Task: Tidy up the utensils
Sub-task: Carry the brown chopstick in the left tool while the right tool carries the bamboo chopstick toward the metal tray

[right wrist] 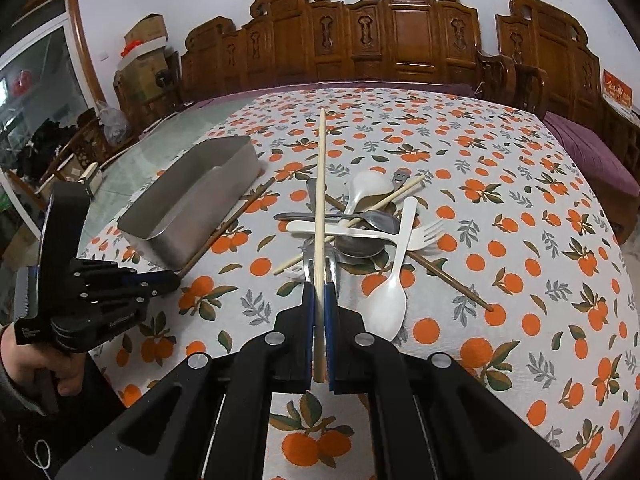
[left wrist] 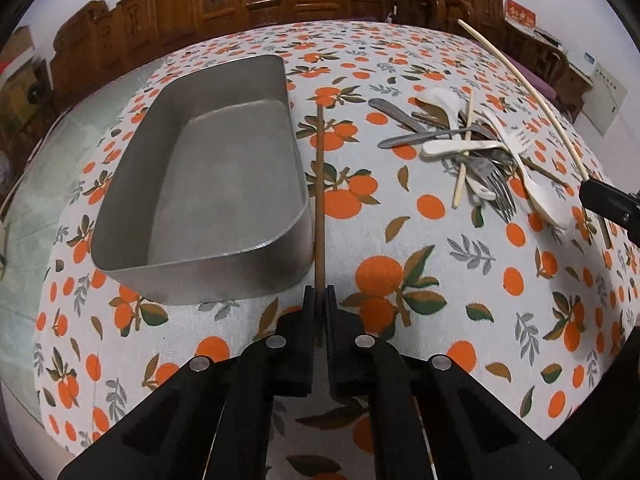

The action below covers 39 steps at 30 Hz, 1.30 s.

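An empty metal tray (left wrist: 180,268) stands on the orange-print tablecloth (left wrist: 400,220). Along its right wall lies a brown chopstick (left wrist: 319,200), and my left gripper (left wrist: 319,292) is shut on its near end. To the right, a pile of utensils (left wrist: 472,148) holds metal spoons and forks, white plastic cutlery and chopsticks. My right gripper (right wrist: 319,286) is shut on a long pale chopstick (right wrist: 320,200) that slants up over the pile of utensils (right wrist: 360,224). In the right wrist view the tray (right wrist: 168,240) and brown chopstick (right wrist: 232,216) sit left of the pile.
A white plastic spoon (right wrist: 386,308) and another brown chopstick (right wrist: 448,280) reach toward the near side of the pile. Carved wooden chairs (right wrist: 400,40) line the table's far edge. A hand (right wrist: 24,360) holds the left gripper's handle at the table's left edge.
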Motion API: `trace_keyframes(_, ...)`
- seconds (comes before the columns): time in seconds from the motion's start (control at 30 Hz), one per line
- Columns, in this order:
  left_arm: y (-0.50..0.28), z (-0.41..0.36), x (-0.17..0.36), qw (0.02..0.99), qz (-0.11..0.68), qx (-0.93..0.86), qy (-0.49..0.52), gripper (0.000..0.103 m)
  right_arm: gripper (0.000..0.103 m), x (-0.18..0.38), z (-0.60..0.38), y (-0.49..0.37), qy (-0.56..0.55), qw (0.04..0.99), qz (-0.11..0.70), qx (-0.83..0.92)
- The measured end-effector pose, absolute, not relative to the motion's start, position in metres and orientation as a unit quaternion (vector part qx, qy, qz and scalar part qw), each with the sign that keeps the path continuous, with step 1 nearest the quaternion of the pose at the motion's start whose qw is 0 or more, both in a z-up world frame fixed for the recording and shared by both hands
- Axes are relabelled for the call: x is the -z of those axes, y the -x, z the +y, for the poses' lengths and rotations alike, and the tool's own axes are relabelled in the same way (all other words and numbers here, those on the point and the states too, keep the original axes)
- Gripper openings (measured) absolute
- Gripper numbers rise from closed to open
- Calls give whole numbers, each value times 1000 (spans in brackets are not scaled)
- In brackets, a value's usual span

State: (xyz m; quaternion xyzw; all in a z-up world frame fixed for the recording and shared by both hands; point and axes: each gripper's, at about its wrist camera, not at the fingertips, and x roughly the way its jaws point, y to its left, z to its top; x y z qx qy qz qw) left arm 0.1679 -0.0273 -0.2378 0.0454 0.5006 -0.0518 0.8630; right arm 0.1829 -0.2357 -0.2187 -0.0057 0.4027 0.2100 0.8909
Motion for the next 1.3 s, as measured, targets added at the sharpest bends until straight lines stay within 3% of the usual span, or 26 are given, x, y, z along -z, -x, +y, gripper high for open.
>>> trace_keyframes(0.67, -131, -10, 130, 911, 403, 84, -18, 3, 6, 194, -210, -176, 14, 892, 391, -227)
trace_keyframes(1.3, -197, 62, 164, 876, 480, 43, 8, 3, 6, 179, -131, -215, 53, 866, 423, -260)
